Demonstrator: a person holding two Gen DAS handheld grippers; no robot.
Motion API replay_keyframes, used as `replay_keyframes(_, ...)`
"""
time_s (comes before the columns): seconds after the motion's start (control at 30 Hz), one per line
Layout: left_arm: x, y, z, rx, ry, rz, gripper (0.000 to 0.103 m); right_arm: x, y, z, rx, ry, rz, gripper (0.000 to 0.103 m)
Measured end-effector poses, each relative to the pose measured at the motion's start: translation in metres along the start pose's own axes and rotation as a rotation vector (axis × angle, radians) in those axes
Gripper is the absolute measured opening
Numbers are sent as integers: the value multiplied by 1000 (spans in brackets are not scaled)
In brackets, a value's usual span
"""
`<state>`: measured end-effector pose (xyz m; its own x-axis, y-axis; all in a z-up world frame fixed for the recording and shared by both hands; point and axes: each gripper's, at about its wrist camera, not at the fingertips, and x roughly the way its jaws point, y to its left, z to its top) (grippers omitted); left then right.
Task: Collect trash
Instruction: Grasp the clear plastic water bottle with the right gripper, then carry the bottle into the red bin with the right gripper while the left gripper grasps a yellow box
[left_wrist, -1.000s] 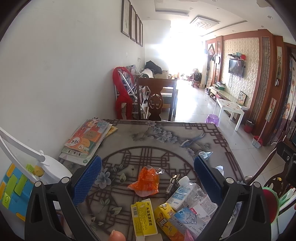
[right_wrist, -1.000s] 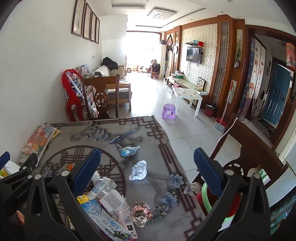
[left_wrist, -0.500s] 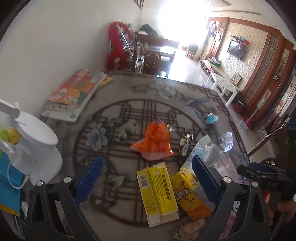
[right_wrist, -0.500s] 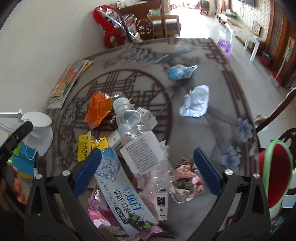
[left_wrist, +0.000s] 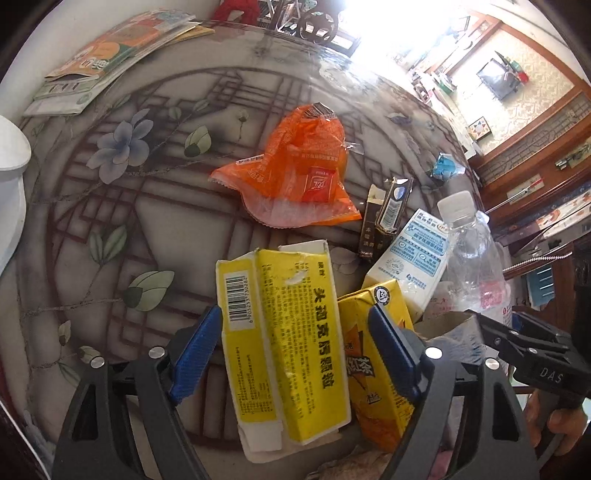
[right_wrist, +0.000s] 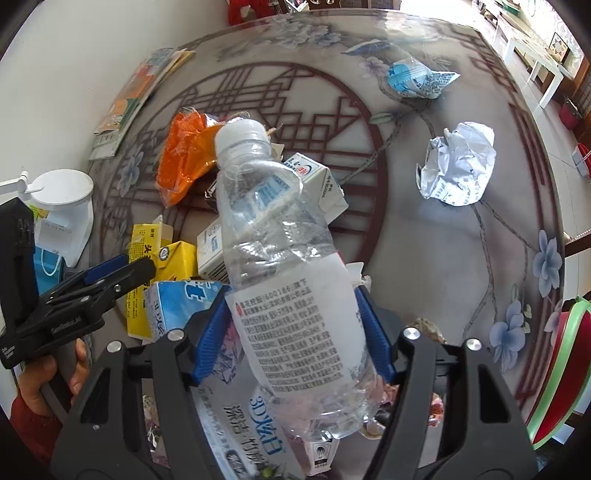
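Observation:
My left gripper (left_wrist: 295, 332) points down at a flat yellow medicine box (left_wrist: 284, 343) on the patterned table (left_wrist: 110, 206). The box lies between its closing jaws; the left pad is at the box's edge, the right pad over a yellow tea carton (left_wrist: 373, 402). My right gripper (right_wrist: 293, 328) is closing on a clear plastic bottle (right_wrist: 284, 258) with a white cap, both blue pads touching its labelled sides. An orange wrapper (left_wrist: 299, 173), a white-blue milk carton (left_wrist: 413, 262) and a blue tissue pack (right_wrist: 184, 310) lie close by.
Crumpled white paper (right_wrist: 458, 166) and a blue wrapper (right_wrist: 417, 79) lie farther out on the table. Magazines (left_wrist: 107, 55) are stacked at the far left by the wall, a white lamp base (right_wrist: 62, 199) stands at the left, and a red bin with a green rim (right_wrist: 554, 369) stands by the table's right edge.
Both grippers dropped and tipped down toward the trash pile. The left jaws narrowed around the yellow box; the right jaws narrowed onto the plastic bottle.

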<state>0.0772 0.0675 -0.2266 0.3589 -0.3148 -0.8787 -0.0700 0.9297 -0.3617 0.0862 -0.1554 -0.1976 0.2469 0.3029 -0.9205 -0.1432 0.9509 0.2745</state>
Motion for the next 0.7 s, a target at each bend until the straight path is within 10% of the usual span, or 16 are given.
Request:
replay_keyframes(0.1,-1,-2,0,12,-14,-25,22,-13,-2,-3,27,-54,50,56)
replay_keyframes(0.23,-9,1,-2,-5,-16,-70,2,-37,-2,-6,48,-133,67,55)
replay_keyframes(0.57,-56,-16,-9,100,-129,-41,0,-117,-29,-30,159,-336,38,55)
replay_keyframes(0.6,-54,-18,-10,101,-118,-26,0,-122,-35,-35,173,-343,20,55)
replay_keyframes(0.67,-47,-16,-18,79,-89,17,66,-129,-45,-46,202,-355,6,55)
replay_keyframes(0.7,-48,-15,-24,71,-89,36,75,-132,-48,-51,213,-359,3,55)
